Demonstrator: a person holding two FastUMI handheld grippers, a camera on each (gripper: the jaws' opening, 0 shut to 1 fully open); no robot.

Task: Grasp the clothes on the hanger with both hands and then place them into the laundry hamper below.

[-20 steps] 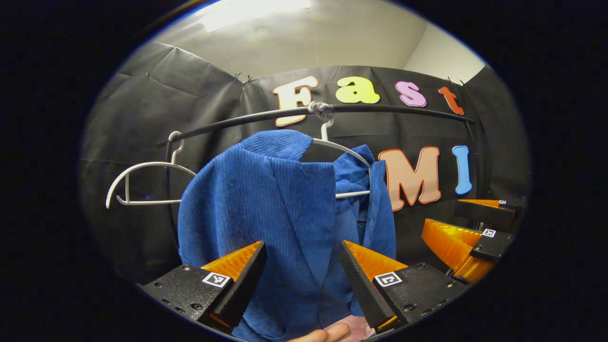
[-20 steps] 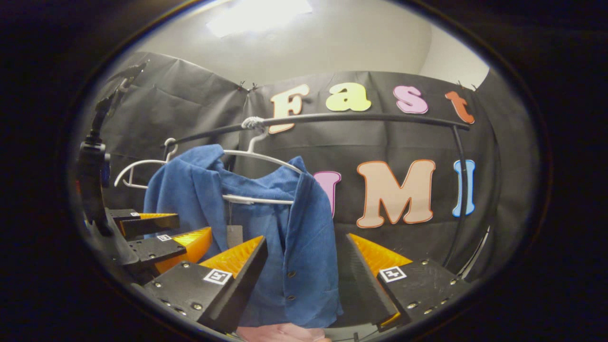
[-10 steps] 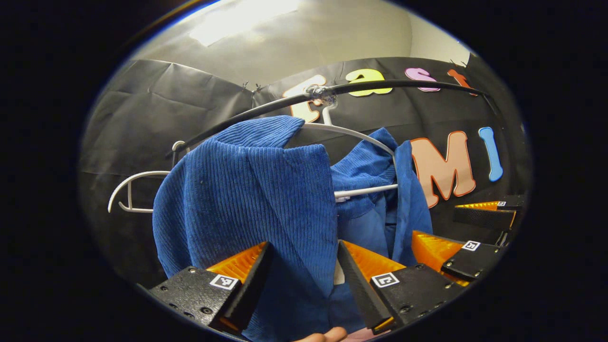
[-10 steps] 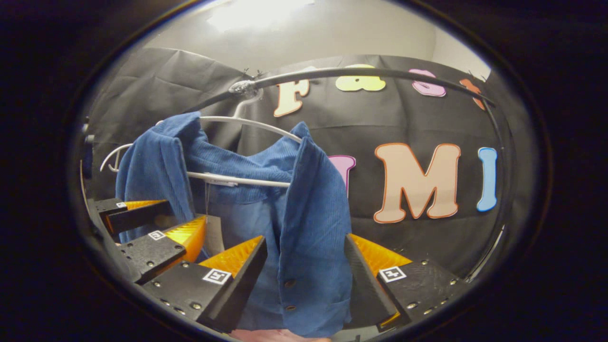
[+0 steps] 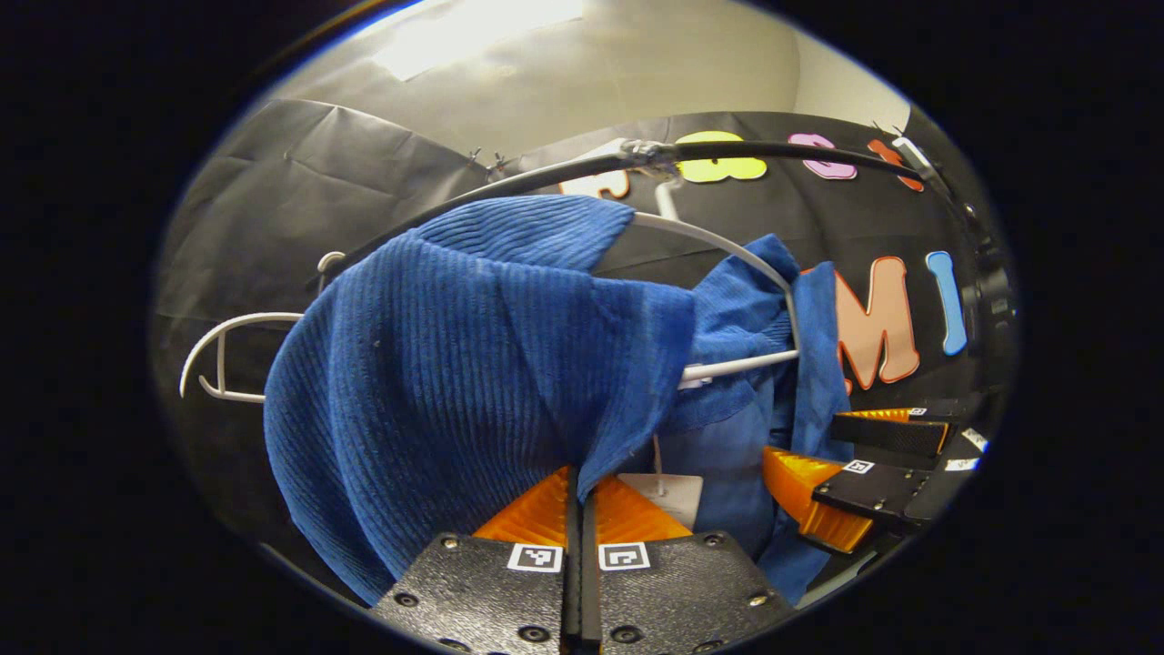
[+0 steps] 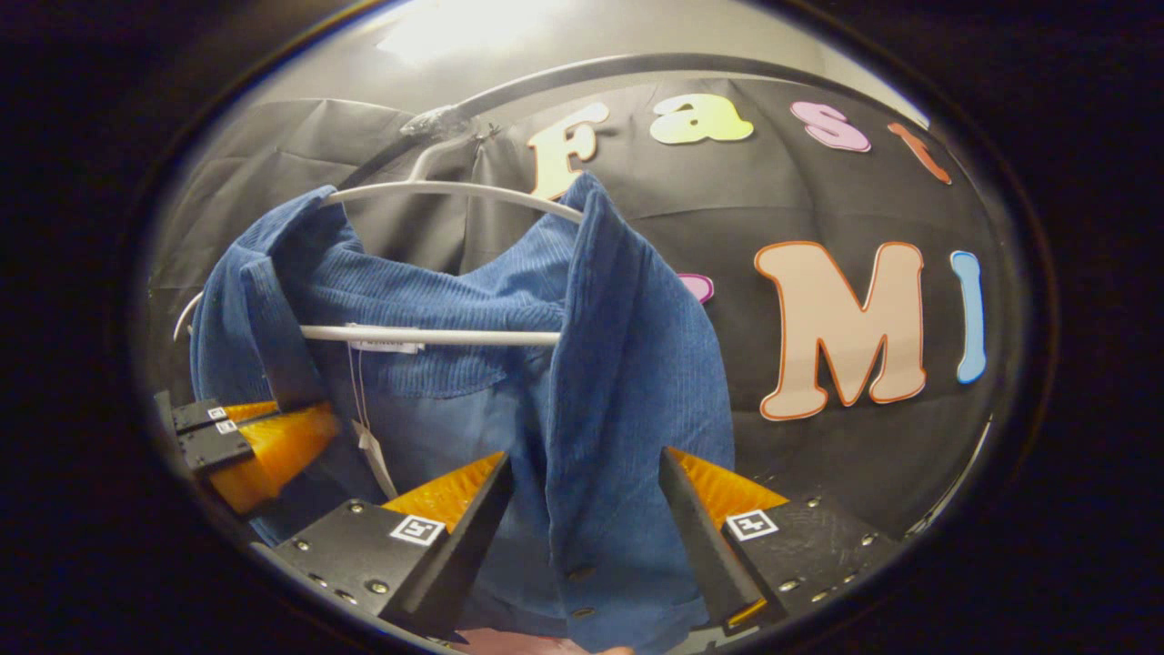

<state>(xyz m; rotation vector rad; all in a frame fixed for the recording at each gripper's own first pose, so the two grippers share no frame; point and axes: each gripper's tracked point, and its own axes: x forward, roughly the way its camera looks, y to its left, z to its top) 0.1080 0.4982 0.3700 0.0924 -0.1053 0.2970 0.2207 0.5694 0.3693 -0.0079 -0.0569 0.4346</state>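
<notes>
Left gripper (image 5: 579,496) jaws now pinched onto ribbed blue corduroy jacket (image 5: 473,364); right gripper (image 6: 582,487) jaws agape.

Count: 1 blue jacket (image 5: 473,337), centre of left gripper view. 2 white hangers: 1 under jacket (image 5: 727,250), upper right of centre; 1 bare hanger (image 5: 218,350), mid left. 1 black rail (image 5: 782,150) across top. 1 paper tag (image 5: 668,496), lower centre. 2 hand-held grippers: my left hand-held gripper (image 5: 579,496) bottom centre, my right hand-held gripper (image 6: 582,491) bottom centre of right gripper view.
</notes>
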